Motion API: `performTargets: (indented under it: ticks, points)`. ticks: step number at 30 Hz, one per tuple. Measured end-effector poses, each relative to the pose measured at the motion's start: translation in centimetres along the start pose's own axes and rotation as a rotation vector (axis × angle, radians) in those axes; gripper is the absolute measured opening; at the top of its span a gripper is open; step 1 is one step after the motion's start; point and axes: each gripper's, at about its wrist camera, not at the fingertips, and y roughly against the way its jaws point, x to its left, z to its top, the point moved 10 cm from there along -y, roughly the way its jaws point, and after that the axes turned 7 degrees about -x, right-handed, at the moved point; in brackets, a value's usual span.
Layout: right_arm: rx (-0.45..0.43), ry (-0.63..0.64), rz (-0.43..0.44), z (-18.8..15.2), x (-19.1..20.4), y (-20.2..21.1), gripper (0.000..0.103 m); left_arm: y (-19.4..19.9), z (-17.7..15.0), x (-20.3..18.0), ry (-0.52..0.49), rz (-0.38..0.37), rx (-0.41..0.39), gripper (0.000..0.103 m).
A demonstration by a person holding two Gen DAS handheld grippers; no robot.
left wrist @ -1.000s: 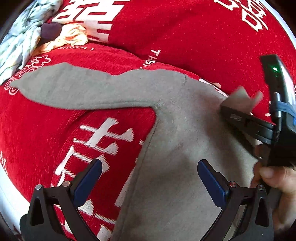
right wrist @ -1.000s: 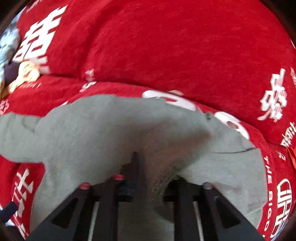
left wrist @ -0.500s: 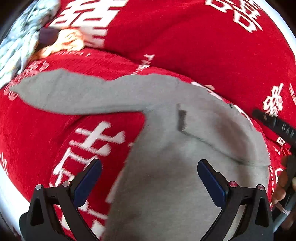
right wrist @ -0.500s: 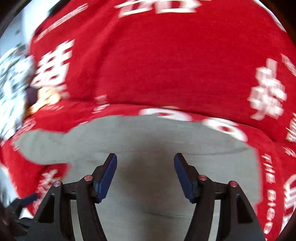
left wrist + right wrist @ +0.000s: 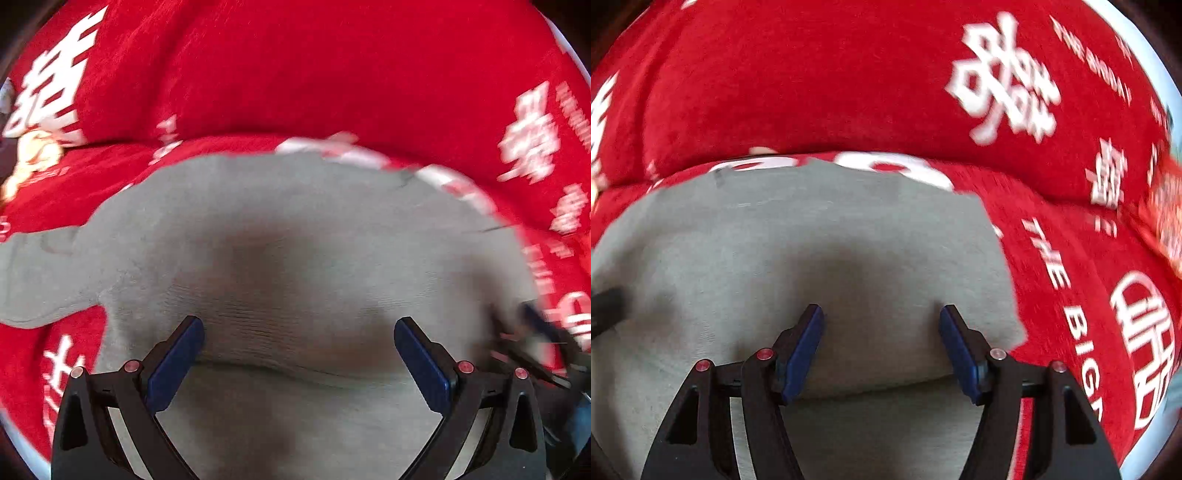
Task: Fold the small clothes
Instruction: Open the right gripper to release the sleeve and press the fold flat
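A soft grey knit garment (image 5: 295, 236) lies spread on a red plush cover with white lettering (image 5: 332, 74), one sleeve trailing off to the left in the left wrist view. The left gripper (image 5: 298, 354) hangs over the cloth with its blue-padded jaws wide apart, gripping nothing. The right gripper (image 5: 881, 339) has just been opening (its jaws now stand apart, nothing clamped between them) above the garment's folded right edge, the grey fabric lying beneath.
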Motion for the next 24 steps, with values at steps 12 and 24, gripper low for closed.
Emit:
performTargets:
  ticks: [12, 24]
  points:
    - [0.057, -0.154, 0.15, 1.2, -2.7, -3.0, 0.075, 1.3, 1.5, -1.0, 0.009, -0.013, -0.043, 0.103]
    - [0.03, -0.13, 0.172, 2.6, -2.5, -2.2, 0.083, -1.1, 0.7, -1.7, -0.085, 0.058, -0.022, 0.103]
